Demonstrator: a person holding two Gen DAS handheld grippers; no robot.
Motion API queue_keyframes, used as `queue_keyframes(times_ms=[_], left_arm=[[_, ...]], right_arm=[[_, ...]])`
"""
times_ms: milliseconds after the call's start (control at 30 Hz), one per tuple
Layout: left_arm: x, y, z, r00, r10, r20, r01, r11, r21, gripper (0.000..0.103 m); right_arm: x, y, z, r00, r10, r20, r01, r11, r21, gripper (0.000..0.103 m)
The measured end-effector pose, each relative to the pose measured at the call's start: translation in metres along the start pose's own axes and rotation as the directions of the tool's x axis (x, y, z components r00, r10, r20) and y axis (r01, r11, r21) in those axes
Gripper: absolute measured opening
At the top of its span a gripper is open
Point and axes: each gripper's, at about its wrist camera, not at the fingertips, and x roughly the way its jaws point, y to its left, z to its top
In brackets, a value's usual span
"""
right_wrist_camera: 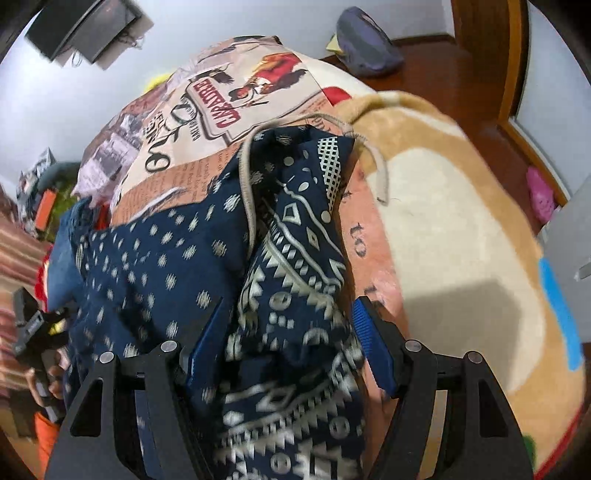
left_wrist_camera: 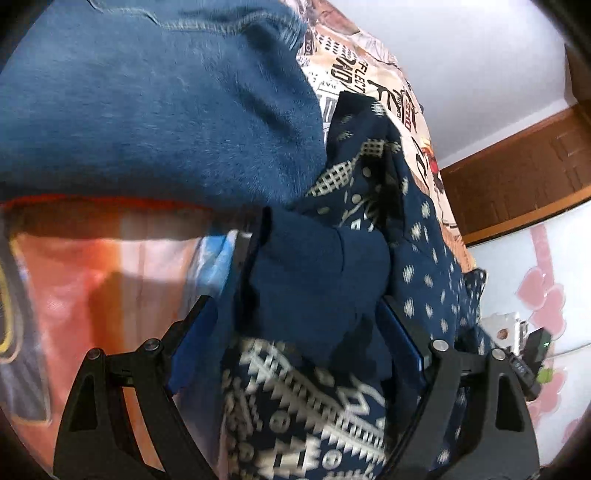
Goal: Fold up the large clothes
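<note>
**Both grippers on the navy patterned garment, bed cluttered**

Surroundings first:
- Bed cover (right_wrist_camera: 207, 107) w/ newspaper/poster print under everything; garment lies on it.
- Tan/cream blanket (right_wrist_camera: 443, 229) on the right in right wrist view, just beside the garment, touching its edge near the drawstring (right_wrist_camera: 373, 166).
- Blue fleece item (left_wrist_camera: 155, 110) fills upper left of left wrist view, sits right against the garment, overlaps the bed cover. Orange/pink fabric (left_wrist_camera: 92, 266) below it.
- Wood floor, grey bag (right_wrist_camera: 369, 40) on it far back; pink object (right_wrist_camera: 541, 195) by the wall. Dark wall-mounted box (right_wrist_camera: 85, 29) top left.
- Left of right wrist view: a hand (right_wrist_camera: 48, 384) w/ the other tool's black body; motion blur there.

Garment (right_wrist_camera: 221, 258): navy, white dot print + geometric band pattern, bunched up not flat. In right wrist view its long axis runs from the gripper away toward the far end of the bed, hood/collar end w/ cord pointing away.

Grippers:
- Left gripper (left_wrist_camera: 295, 317): jaws wide, thick fold of plain navy fabric bulging between them, pads appear pressed on it both sides.
- Right gripper (right_wrist_camera: 288, 332): jaws at mid width, patterned band section bunched between them, fabric fills the gap, looks gripped.
</note>
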Motion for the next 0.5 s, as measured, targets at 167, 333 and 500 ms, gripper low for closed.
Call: queue_keyframes(times_ms=[167,333,500], left_arm=[[0.028,-0.006,0.016,0.999,-0.047,-0.019,0.047,0.999,-0.005,0.087],[0.043,-0.016,0.027,0.999,0.028,0.019,-0.028,0.999,0.016,0.080],[0.038,-0.036,0.023,0.996,0.072,0.046,-0.074,0.996,0.055,0.051]], right_arm=[[0.018,-0.011,0.015,0.999,0.029,0.018,-0.030,0.997,0.064,0.064],[0.031,-0.004,0.029,0.998,0.034,0.049,-0.036,0.998,0.053,0.048],[0.040,0.005,0.035,0.999,0.007,0.031,-0.009,0.998,0.070,0.017]])
